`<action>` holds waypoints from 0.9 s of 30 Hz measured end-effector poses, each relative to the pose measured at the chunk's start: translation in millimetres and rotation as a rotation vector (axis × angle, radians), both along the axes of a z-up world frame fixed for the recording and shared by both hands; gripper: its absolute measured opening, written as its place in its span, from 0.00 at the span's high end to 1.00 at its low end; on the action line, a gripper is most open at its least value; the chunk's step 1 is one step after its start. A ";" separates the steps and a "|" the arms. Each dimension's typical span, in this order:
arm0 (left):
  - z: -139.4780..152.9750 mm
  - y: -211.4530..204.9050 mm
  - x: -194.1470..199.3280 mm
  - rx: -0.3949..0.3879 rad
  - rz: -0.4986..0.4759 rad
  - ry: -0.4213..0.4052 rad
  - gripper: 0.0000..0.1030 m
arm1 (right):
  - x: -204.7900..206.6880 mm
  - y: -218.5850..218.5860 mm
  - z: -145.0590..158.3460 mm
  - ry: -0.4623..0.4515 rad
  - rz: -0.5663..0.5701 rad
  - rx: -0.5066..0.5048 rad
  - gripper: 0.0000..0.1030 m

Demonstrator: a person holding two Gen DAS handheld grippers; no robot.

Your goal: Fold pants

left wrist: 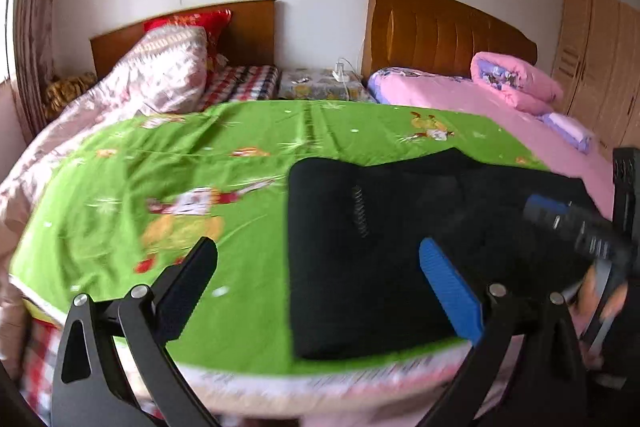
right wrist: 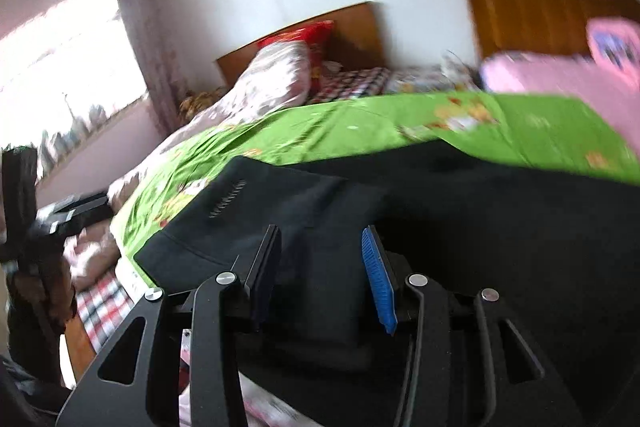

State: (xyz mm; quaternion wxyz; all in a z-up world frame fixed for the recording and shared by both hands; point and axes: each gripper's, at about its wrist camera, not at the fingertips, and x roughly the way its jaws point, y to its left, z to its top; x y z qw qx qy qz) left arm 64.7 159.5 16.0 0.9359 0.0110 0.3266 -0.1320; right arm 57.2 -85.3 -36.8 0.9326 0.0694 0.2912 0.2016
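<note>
Black pants point(left wrist: 380, 251) lie folded in a block on a green cartoon-print blanket point(left wrist: 160, 195), near the bed's front edge; a short white stitched line shows on them. My left gripper point(left wrist: 320, 283) is open and empty, hovering over the pants' left edge. In the right wrist view the pants point(right wrist: 460, 211) fill the lower frame. My right gripper point(right wrist: 320, 267) is open, its fingers just above the pants' near fold; no cloth sits between them. The right gripper also shows at the right edge of the left wrist view point(left wrist: 580, 227).
The green blanket point(right wrist: 360, 123) covers the foot of a bed with a floral quilt point(left wrist: 160, 75) and red pillow. A second bed with pink bedding point(left wrist: 460, 99) stands to the right, a nightstand point(left wrist: 324, 87) between them. Wooden wardrobe point(left wrist: 600, 59) at far right; window at left.
</note>
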 end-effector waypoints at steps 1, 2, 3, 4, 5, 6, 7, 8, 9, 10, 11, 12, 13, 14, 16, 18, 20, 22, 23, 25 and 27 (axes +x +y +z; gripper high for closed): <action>-5.9 -9.4 8.9 0.006 -0.009 0.014 0.02 | 3.7 12.0 -1.6 0.004 0.031 -0.038 0.58; -16.7 -22.8 19.0 0.040 -0.012 0.035 0.02 | 5.0 21.1 -4.3 0.010 0.050 -0.073 0.57; -24.6 -30.8 24.3 0.073 -0.012 0.045 0.02 | 4.8 29.0 -8.3 0.020 0.064 -0.111 0.54; -38.5 -42.9 29.2 0.125 -0.015 0.058 0.02 | 4.5 36.8 -16.4 0.036 0.079 -0.168 0.51; -49.2 -50.0 31.3 0.162 -0.017 0.072 0.02 | 3.4 41.9 -22.5 0.046 0.086 -0.211 0.49; -59.7 -56.2 32.0 0.199 -0.016 0.086 0.02 | 1.0 45.0 -29.4 0.045 0.092 -0.249 0.47; -71.8 -62.0 30.6 0.241 -0.014 0.088 0.01 | -5.5 46.5 -33.4 0.016 0.103 -0.275 0.47; -76.2 -60.9 27.7 0.246 -0.008 0.068 0.01 | -9.7 45.8 -35.1 -0.009 0.108 -0.282 0.46; -76.5 -58.6 25.3 0.231 -0.002 0.057 0.01 | -12.0 43.7 -37.2 -0.014 0.111 -0.279 0.46; -77.4 -54.8 27.0 0.203 0.002 0.077 0.01 | -12.5 40.1 -38.0 -0.007 0.111 -0.260 0.45; -77.8 -51.9 28.7 0.185 0.003 0.090 0.01 | -12.1 38.1 -38.9 -0.002 0.112 -0.247 0.45; -78.6 -50.5 30.4 0.177 0.003 0.097 0.01 | -11.7 36.9 -39.7 -0.001 0.114 -0.240 0.45; -79.6 -50.1 31.2 0.178 0.003 0.095 0.01 | -12.1 36.7 -40.7 -0.005 0.115 -0.240 0.45; -79.6 -49.2 30.2 0.180 0.006 0.092 0.01 | -13.6 38.4 -40.2 -0.008 0.114 -0.241 0.45; -80.4 -49.3 29.7 0.181 0.011 0.090 0.01 | -12.2 36.9 -40.9 -0.002 0.113 -0.230 0.45; -80.3 -50.1 29.1 0.180 0.013 0.090 0.01 | -10.4 34.2 -38.0 0.024 0.114 -0.211 0.44; -80.4 -50.0 28.9 0.183 0.015 0.090 0.01 | -5.3 33.1 -25.7 0.046 0.098 -0.205 0.37; -81.3 -49.3 29.4 0.176 0.017 0.095 0.01 | -3.5 31.8 -7.4 -0.006 0.069 -0.221 0.27; -81.5 -49.0 29.4 0.173 0.018 0.094 0.01 | -0.9 32.3 -0.3 -0.028 0.066 -0.230 0.24; -81.4 -49.6 28.1 0.174 0.021 0.091 0.01 | 10.3 36.5 6.0 -0.041 0.069 -0.265 0.18; -81.5 -48.2 28.6 0.172 0.021 0.089 0.01 | 24.6 41.2 -0.1 -0.021 0.070 -0.307 0.17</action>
